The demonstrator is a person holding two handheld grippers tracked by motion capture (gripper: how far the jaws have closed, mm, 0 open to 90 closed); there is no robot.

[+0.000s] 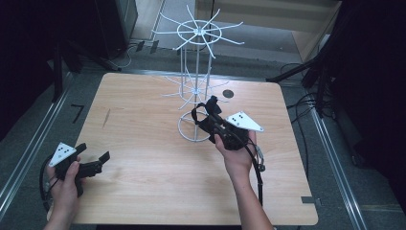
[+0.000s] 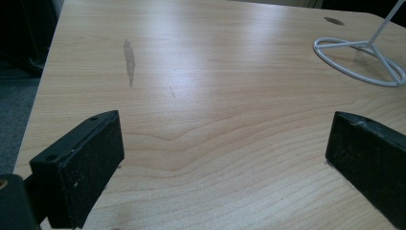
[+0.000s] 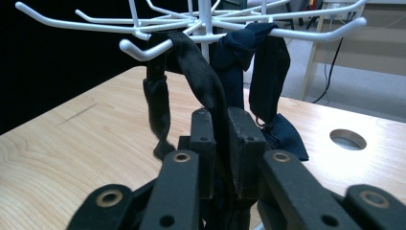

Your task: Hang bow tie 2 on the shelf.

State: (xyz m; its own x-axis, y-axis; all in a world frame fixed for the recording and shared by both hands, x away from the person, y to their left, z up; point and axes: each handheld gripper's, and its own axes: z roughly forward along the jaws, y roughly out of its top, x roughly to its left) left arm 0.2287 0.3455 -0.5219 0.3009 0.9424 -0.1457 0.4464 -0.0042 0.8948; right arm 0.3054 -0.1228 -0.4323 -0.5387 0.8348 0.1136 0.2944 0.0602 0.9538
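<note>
Right tongs (image 3: 221, 143) pinch a black strap (image 3: 201, 76) whose lower end they hide; left tongs (image 2: 222, 158) gape.

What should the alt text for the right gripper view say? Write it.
The right gripper pinches a black fabric strap that hangs over an arm of a white wire rack. A dark blue cloth is draped beside it, above a wooden table.

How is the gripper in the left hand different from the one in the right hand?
The left gripper has its jaws wide apart with nothing between them, while the right gripper has its jaws nearly together around a black strap. The left gripper sits low near the wooden table's near left corner; the right gripper reaches up to the white wire rack, where the strap drapes over a prong. Both are black, hand-held, and carry a grey three-cornered plate.
</note>
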